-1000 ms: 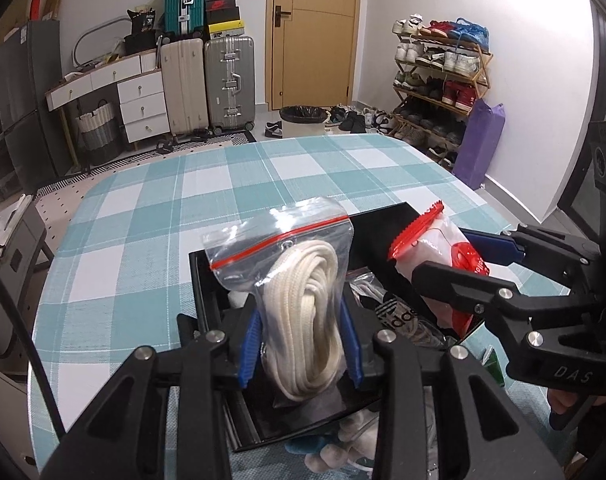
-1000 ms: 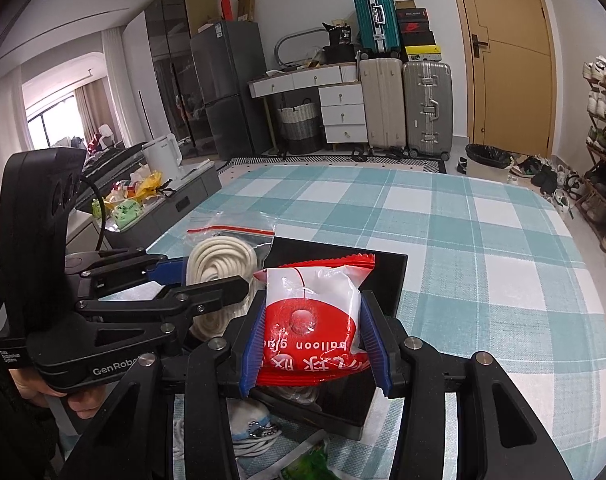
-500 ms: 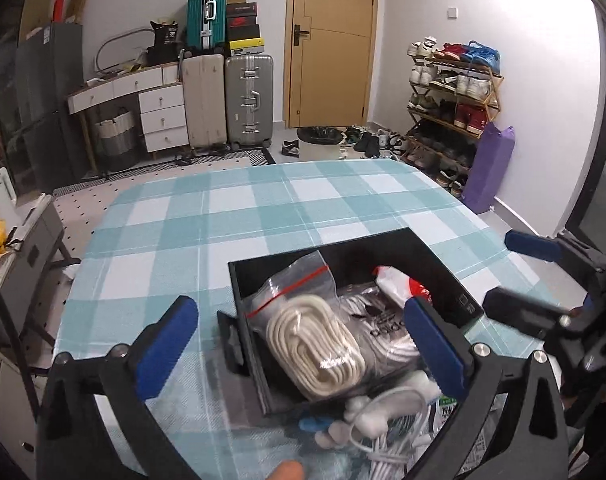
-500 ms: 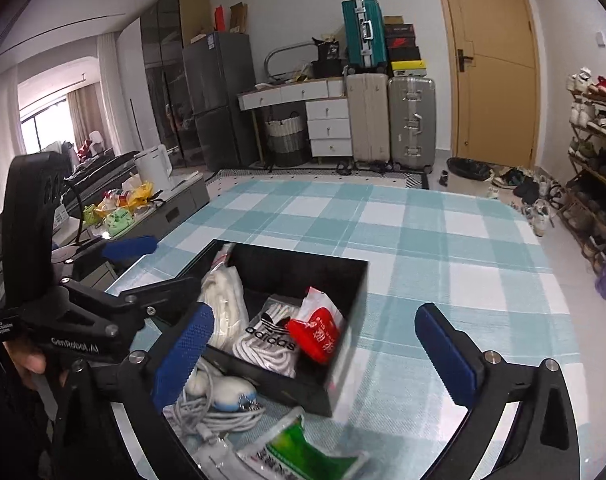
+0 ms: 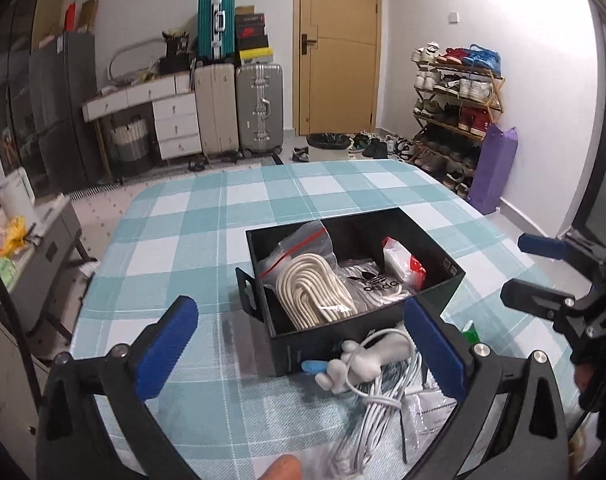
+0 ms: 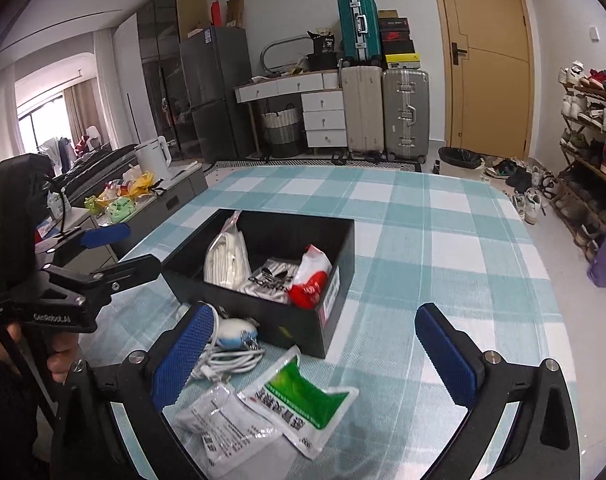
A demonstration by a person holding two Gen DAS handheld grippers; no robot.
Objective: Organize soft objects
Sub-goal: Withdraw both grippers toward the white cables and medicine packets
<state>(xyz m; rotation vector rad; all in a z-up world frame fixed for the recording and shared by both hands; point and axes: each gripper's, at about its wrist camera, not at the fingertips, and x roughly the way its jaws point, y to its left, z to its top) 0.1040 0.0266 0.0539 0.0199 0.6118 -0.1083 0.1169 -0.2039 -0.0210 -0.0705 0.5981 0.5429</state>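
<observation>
Black box (image 5: 367,332) sits on the teal-checked table (image 5: 191,216), toward the near edge, lid off. Inside it: zip bag of white rope (image 5: 311,280) at the left side, adidas-printed bag (image 6: 269,278) in the middle, red-and-white packet (image 6: 311,276) leaning at the right wall. Left tongs (image 5: 303,344) spread wide, blue pads apart, gripping nothing, hovering just above the near side of the box. Right tongs (image 6: 315,354) also spread wide and holding nothing, above the near edge of the table. Loose items between box and near edge: bundle of white cable (image 6: 227,358) touching the box's near wall, small white-and-blue plush (image 6: 235,330) on top of the cable, white plush figure (image 5: 367,362) tangled with the cable in the left wrist view. Green-and-white sachet (image 6: 303,400) lies flat just beside a white printed sachet (image 6: 227,428), both nearer the edge than the box. Far half of the table carries only the cloth. Suitcases (image 6: 385,110) and shoe rack (image 5: 457,108) stand behind, off the table.
</observation>
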